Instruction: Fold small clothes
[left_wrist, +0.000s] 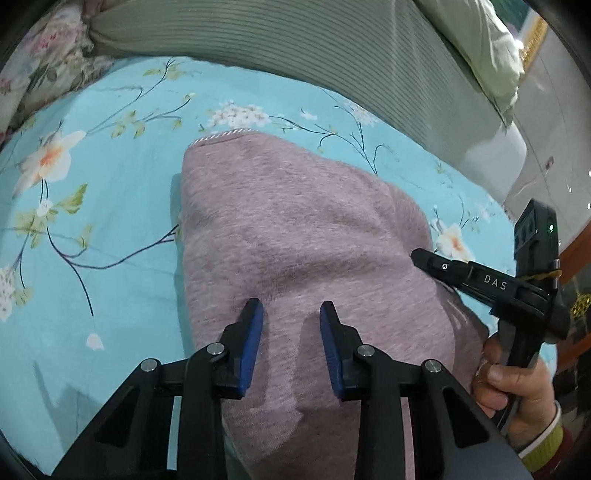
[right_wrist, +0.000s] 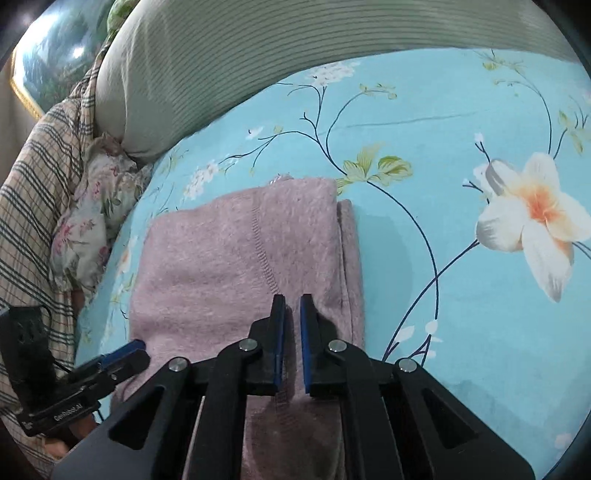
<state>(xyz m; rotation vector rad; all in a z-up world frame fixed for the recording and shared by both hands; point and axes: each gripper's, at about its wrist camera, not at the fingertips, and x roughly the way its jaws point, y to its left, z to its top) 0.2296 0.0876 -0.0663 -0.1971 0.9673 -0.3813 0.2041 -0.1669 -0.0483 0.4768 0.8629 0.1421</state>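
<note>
A small mauve knit garment (left_wrist: 303, 236) lies folded on a light blue flowered bedsheet (left_wrist: 110, 206). My left gripper (left_wrist: 291, 314) hovers over its near part, fingers apart and empty. The right gripper shows at the right of the left wrist view (left_wrist: 424, 258), over the garment's right edge. In the right wrist view the garment (right_wrist: 229, 254) shows a stitched seam down its middle and a folded layer along its right side. My right gripper (right_wrist: 291, 306) is above the seam, pads a narrow gap apart, nothing between them. The left gripper (right_wrist: 129, 350) sits at the garment's left edge.
A grey-green ribbed pillow (left_wrist: 314, 44) lies along the far side of the bed. A flowered cloth (right_wrist: 92, 221) and a plaid blanket (right_wrist: 33, 192) are bunched at the left. The sheet (right_wrist: 461, 277) stretches to the right of the garment.
</note>
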